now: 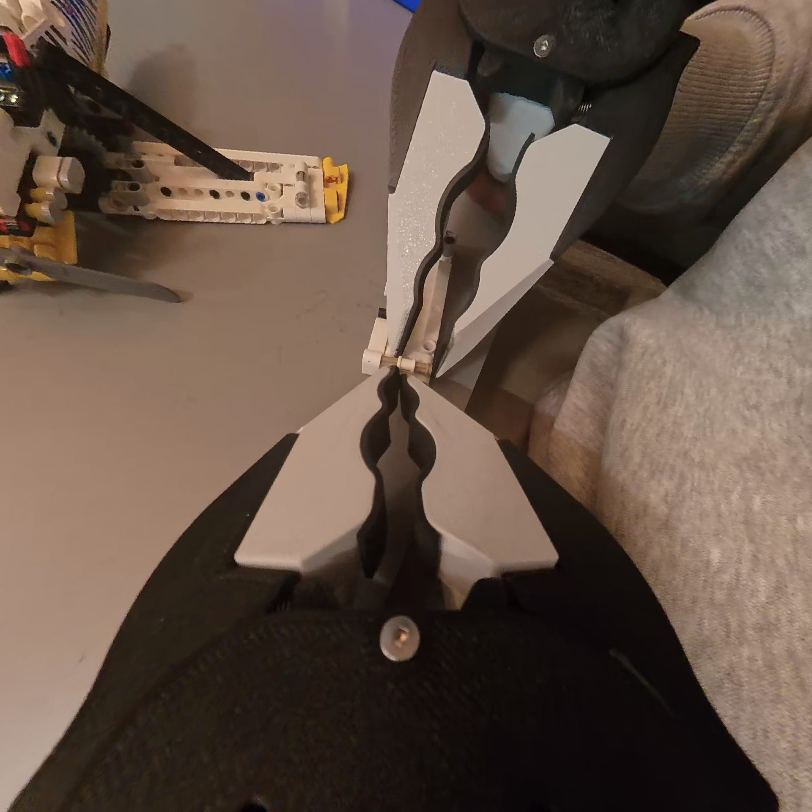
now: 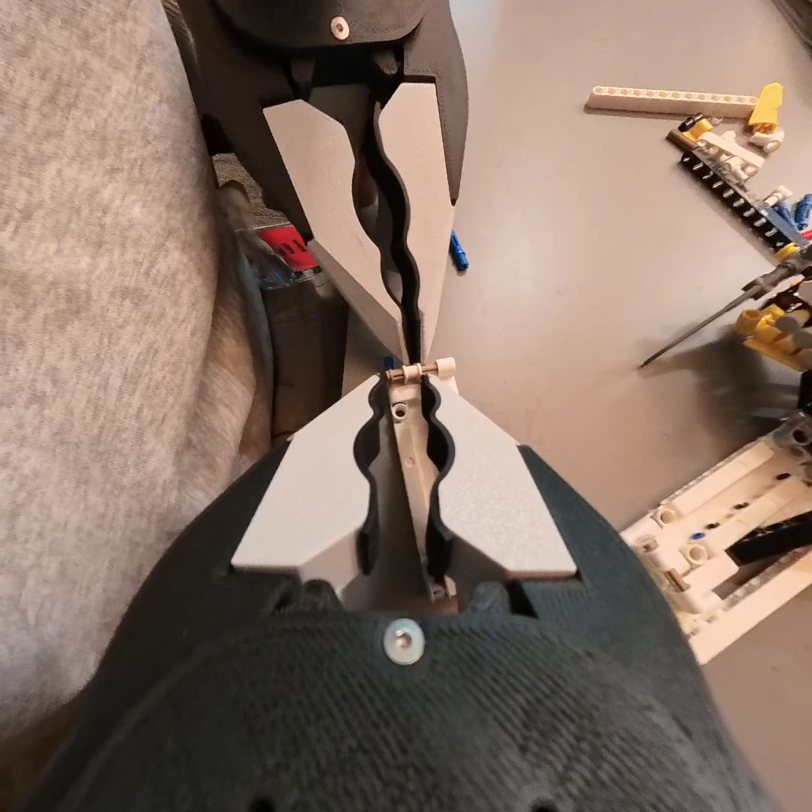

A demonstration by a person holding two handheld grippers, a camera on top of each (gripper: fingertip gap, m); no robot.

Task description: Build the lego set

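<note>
My right gripper (image 2: 406,384) is shut on a long white lego piece (image 2: 411,461) that runs back between its pads. A tan axle (image 2: 397,373) crosses the piece's front end and carries a white bush (image 2: 413,370) and a white end connector (image 2: 444,367). My left gripper (image 1: 397,378) is shut, with nothing visible between its pads. Its closed tips rest against the tan axle (image 1: 391,361), between the bush (image 1: 406,364) and the connector (image 1: 372,359). The two grippers meet tip to tip above the grey table (image 1: 175,439). The right gripper (image 1: 417,347) reaches in from the top of the left wrist view.
A white lego frame with a yellow end (image 1: 219,193) lies to the left, with a black beam (image 1: 154,127) and a grey blade (image 1: 101,281). In the right wrist view are the frame (image 2: 725,540), a long white beam (image 2: 668,102), a blue pin (image 2: 459,257) and a grey sleeve (image 2: 88,263).
</note>
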